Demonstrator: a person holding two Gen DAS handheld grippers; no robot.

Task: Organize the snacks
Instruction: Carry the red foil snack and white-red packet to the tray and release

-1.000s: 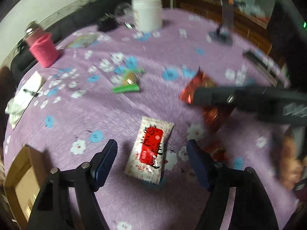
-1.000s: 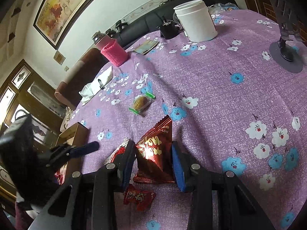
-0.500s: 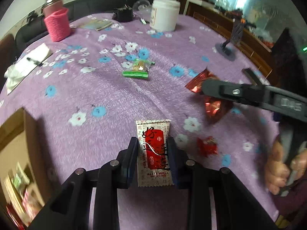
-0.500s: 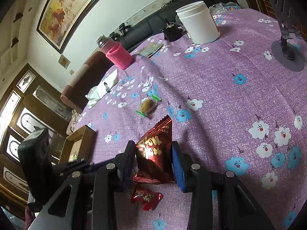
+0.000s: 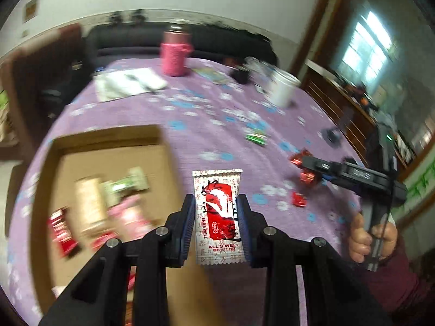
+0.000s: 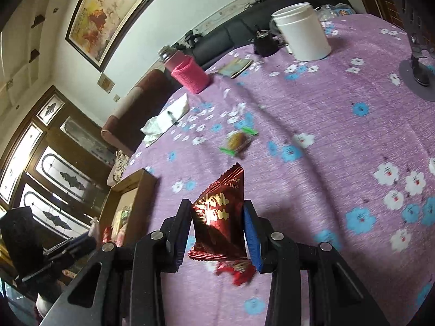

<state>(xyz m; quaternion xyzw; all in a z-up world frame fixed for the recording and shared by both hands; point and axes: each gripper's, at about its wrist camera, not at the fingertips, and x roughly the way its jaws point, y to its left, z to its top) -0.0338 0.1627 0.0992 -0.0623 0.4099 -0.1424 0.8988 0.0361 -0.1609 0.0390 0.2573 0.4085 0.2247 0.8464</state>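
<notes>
Left gripper [image 5: 216, 224] clamps white sachet [image 5: 216, 216] beside box [image 5: 108, 179]; its view alone shows box contents. Right gripper [image 6: 216, 229] clamps red pouch [image 6: 220, 222].

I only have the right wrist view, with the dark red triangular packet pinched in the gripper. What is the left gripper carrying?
Observer: The left gripper is shut on a white and red sachet printed "ALL'S WELL".
Operator: Where is it relative to the cardboard box?
Observer: It hangs just beside the cardboard box, near the box's right wall, not yet over the inside.
Operator: I see only a sliver of that box. What is in it?
Observer: Several snacks already, blurred: a beige packet, a green and white one, a pink one and red ones.
Operator: Anything loose under my packet?
Observer: A small red wrapped candy lies on the purple cloth below the right gripper.
</notes>
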